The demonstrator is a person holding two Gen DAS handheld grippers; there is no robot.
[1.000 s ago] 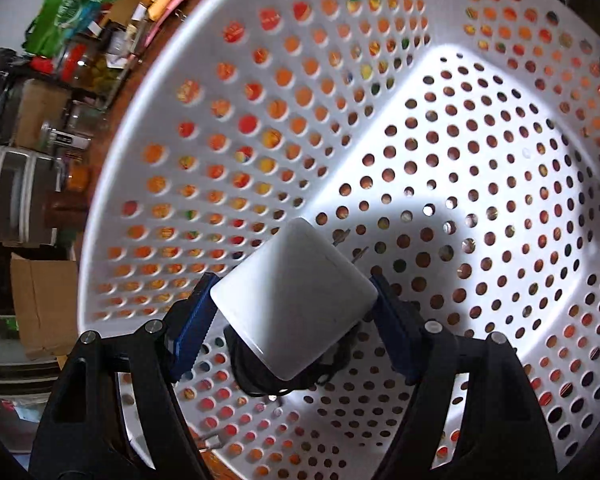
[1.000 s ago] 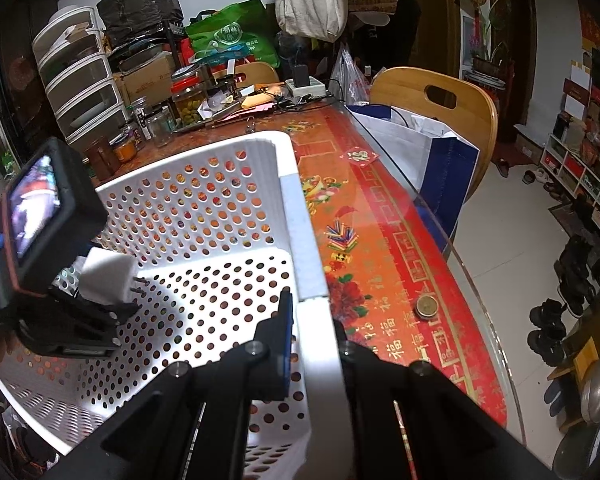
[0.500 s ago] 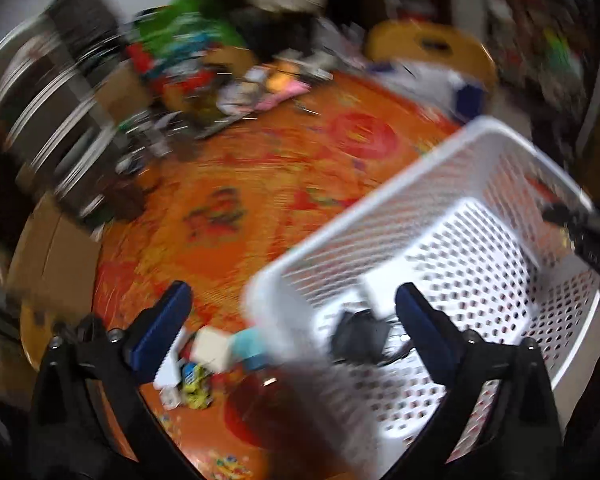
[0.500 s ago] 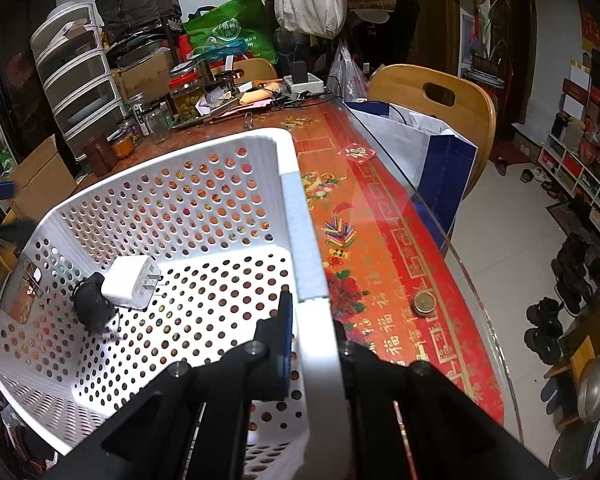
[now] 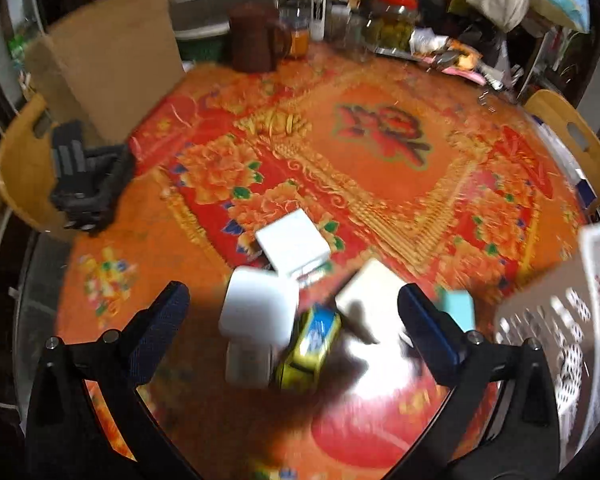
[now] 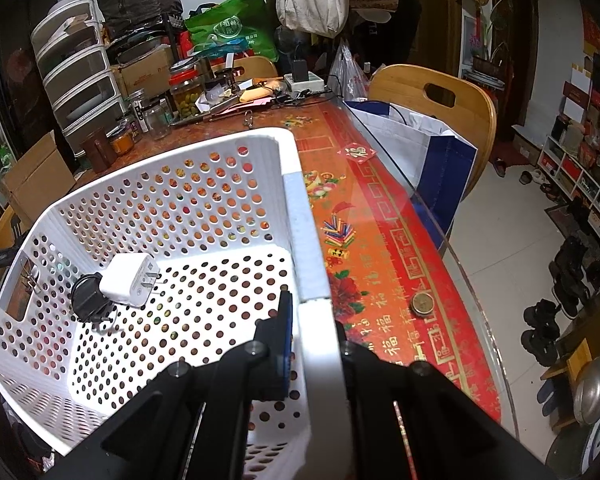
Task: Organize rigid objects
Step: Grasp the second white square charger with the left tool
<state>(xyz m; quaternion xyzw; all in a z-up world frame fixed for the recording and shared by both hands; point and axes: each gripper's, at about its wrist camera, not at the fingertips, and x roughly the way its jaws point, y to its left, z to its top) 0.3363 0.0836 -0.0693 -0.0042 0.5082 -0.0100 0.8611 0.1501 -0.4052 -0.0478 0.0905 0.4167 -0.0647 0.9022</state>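
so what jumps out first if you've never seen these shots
The big white perforated basket dominates the right wrist view, its rim clamped by the right tongs, with a white plug charger lying inside near its left wall. In the left wrist view the loud red-and-orange floral tablecloth grabs the eye, and the open left tongs hang over a blurred huddle of white boxes.

A table (image 6: pixel 384 240) covered in a red and orange floral cloth under glass spreads ahead of both tongs. Far ahead of the right tongs stand a jar of green olives (image 6: pixel 186 96), a power strip (image 6: pixel 303 80) and stacked plastic drawers (image 6: pixel 80 76). A wooden chair (image 6: pixel 436 100) holds a white and blue bag (image 6: pixel 416 148) to their right. A round tin (image 6: pixel 422 304) lies just right of them. Ahead-left of the left tongs stand a brown jug (image 5: pixel 256 36) and a cardboard box (image 5: pixel 112 64).
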